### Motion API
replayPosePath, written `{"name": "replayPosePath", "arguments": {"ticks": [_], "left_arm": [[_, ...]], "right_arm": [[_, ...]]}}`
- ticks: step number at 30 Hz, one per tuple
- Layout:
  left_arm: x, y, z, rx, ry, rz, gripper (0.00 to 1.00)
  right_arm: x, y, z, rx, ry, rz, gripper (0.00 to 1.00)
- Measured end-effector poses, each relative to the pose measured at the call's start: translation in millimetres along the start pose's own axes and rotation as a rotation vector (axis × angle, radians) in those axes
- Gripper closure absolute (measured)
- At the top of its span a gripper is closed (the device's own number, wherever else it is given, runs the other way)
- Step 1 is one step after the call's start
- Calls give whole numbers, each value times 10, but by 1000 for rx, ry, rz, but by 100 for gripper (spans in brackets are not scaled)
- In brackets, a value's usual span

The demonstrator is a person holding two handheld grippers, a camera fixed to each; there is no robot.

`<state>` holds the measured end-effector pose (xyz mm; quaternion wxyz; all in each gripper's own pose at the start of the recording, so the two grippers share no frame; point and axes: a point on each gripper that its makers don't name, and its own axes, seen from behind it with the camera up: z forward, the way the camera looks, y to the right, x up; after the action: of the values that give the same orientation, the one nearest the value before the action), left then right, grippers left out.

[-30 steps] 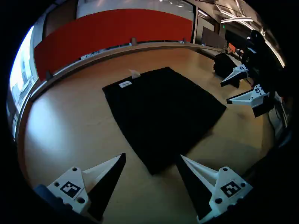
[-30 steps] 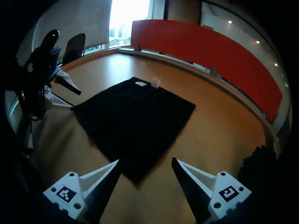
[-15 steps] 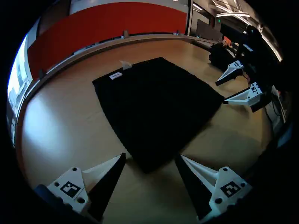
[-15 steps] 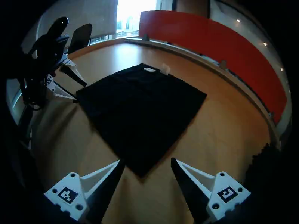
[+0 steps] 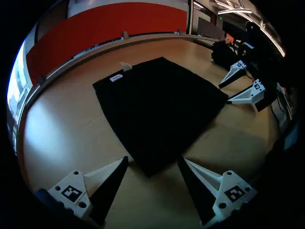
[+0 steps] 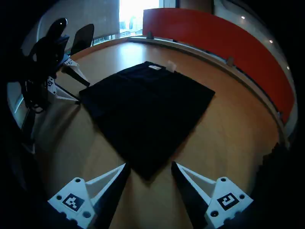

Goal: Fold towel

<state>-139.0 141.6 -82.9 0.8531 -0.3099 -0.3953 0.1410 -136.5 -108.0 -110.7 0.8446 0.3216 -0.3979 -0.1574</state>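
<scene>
Looking across one broad wooden table (image 5: pixel 57 126) curving along a red wall panel (image 5: pixel 114 23), and catching daylight from a window (image 6: pixel 137 11) at the far end. Lying flat near the table's middle: one black towel (image 5: pixel 160 107), roughly square and smooth, carrying two small white tags (image 5: pixel 116 77) at its far edge. Hovering at two neighbouring towel corners: two claws, left gripper (image 5: pixel 152 171) and right gripper (image 6: pixel 150 173), each gaping wide around a corner and gripping nothing.
</scene>
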Motion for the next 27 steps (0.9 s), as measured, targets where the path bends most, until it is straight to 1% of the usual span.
{"name": "replayPosePath", "arguments": {"ticks": [1, 3, 7, 9, 12, 15, 19, 21, 22, 23, 25, 27], "left_arm": [[1, 0, 1, 1, -1, 1, 5], [1, 1, 2, 3, -3, 2, 6], [-2, -4, -1, 9, -7, -5, 14], [-4, -10, -2, 14, -10, -12, 18], [-2, -6, -3, 17, -15, -14, 20], [-5, 4, -6, 16, -18, -14, 23], [-5, 4, -5, 20, -20, -18, 34], [-5, -2, -5, 23, -21, -22, 43], [-5, -3, -4, 24, -22, -24, 46], [-5, -3, -3, 25, -22, -26, 48], [-5, -4, 0, 26, -23, -28, 48], [-4, -3, 3, 26, -24, -28, 55]], "right_arm": [[-2, -6, 0, 3, -1, 6, 25], [-6, -16, 0, 8, -1, 17, 26], [-14, -21, -2, 11, -3, 15, 31], [-19, -28, -3, 15, -5, 9, 35], [-18, -35, -1, 20, -7, 4, 40], [-19, -44, 1, 24, -7, 2, 49], [-25, -45, -2, 25, -7, 1, 62], [-26, -44, -5, 24, -5, 2, 68], [-25, -43, -5, 24, -5, 3, 70], [-23, -42, -6, 23, -4, 4, 72], [-20, -41, -6, 21, -5, 6, 75], [-17, -42, -6, 20, -6, 7, 78]]}}
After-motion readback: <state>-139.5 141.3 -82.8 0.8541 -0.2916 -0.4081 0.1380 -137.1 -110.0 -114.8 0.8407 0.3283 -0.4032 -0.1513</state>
